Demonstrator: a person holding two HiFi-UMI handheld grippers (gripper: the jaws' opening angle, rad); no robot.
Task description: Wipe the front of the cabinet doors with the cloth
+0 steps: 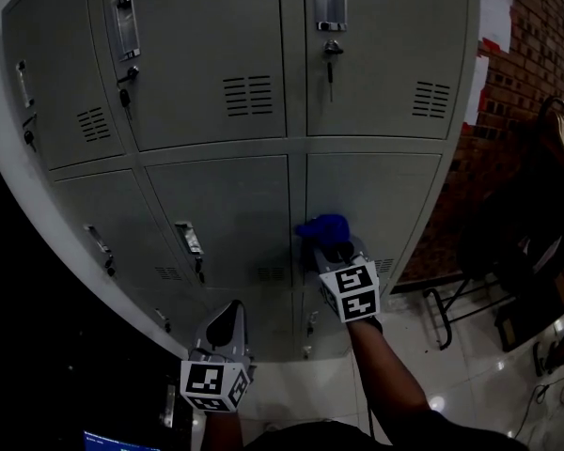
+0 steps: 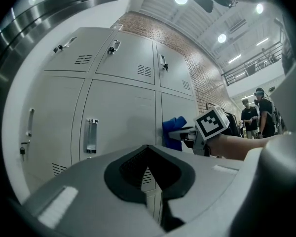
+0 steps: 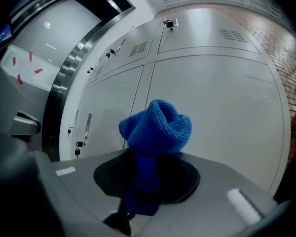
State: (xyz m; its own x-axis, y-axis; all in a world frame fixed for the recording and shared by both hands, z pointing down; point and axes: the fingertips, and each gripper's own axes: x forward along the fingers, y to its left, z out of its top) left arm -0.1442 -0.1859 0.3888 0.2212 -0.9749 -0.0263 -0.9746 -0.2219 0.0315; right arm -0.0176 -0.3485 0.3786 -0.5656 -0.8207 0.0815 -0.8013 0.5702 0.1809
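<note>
R gripper [image 1: 329,248] is clamping the blue cloth [image 1: 322,225], jaws closed tight on its bunched middle, w/ the folded end sticking out past the tips. Cloth is sitting against the grey cabinet doors [image 1: 230,209], in the middle visible row, right by the seam btwn two doors. L gripper [image 1: 229,313] is hanging lower & to the left, jaws together w/ nothing in them, off the doors.

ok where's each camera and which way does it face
Head view: on the person's head, looking steeply down the locker cabinet; left tongs, right tongs and right forearm show.
Left gripper view: on the left tongs, shut and empty, facing the doors.
Right gripper view: on the right tongs, close to a door, clamping the blue cloth.
Shared: all three show the cloth.
</note>
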